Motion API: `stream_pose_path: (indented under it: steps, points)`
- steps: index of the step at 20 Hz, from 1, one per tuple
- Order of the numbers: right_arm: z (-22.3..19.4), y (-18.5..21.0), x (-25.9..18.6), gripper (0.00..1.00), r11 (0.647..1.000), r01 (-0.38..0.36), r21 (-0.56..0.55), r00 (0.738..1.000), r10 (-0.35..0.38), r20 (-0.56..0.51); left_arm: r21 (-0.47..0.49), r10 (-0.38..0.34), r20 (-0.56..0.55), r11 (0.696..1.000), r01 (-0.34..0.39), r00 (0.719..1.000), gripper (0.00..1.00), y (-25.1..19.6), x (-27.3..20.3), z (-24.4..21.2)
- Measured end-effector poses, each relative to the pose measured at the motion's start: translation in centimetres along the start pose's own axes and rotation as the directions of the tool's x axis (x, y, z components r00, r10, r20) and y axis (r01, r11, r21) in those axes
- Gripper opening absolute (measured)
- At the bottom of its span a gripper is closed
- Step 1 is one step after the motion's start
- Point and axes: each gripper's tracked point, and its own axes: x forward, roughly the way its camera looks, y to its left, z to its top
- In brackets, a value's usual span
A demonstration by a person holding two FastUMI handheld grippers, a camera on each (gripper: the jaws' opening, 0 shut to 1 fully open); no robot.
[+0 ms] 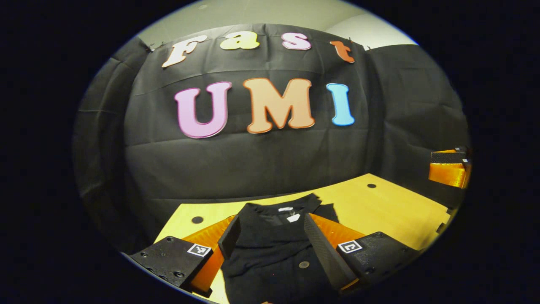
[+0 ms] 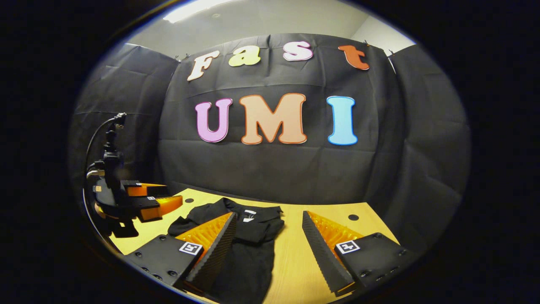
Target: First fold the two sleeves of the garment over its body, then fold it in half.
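Left gripper (image 1: 270, 236) spread wide, hovering above a black garment (image 1: 274, 249) with nothing between the fingers. Right gripper (image 2: 268, 242) likewise spread wide and empty, raised over the wooden table (image 2: 291, 270) just beside the garment's (image 2: 244, 249) edge. In the right gripper view, left gripper (image 2: 166, 198) also seen farther off at the left, lifted above the table. Garment lying on the table (image 1: 392, 215), collar and white neck label (image 1: 286, 209) toward the booth's back wall, cloth bunched into a narrow strip with folds across the chest. Sleeves apparently already brought in over the body, though hard to confirm against black-on-black fabric. Fold in half seemingly not yet done: full length appears laid out toward the cameras.
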Motion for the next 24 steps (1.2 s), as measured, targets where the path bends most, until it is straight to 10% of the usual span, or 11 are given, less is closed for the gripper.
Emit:
stream_pose_path:
  steps: [9,17,24]
  points:
    - [-10.6,4.9,-0.1,0.99,0.992,-0.120,-0.037,0.962,0.107,-0.251,-0.026,0.123,-0.215,0.991,-0.132,0.969,0.94,5.4,-7.4,-9.8]
    - [-23.6,5.6,-2.7,1.00,0.980,-0.196,-0.034,0.766,0.132,-0.629,-0.050,0.058,-0.486,0.994,-0.094,0.872,0.95,3.7,-12.1,-21.3]
    - [-24.8,5.3,-2.5,1.00,0.978,-0.188,-0.093,0.682,0.061,-0.729,-0.083,0.034,-0.570,0.992,-0.099,0.821,0.95,2.7,-14.1,-25.6]
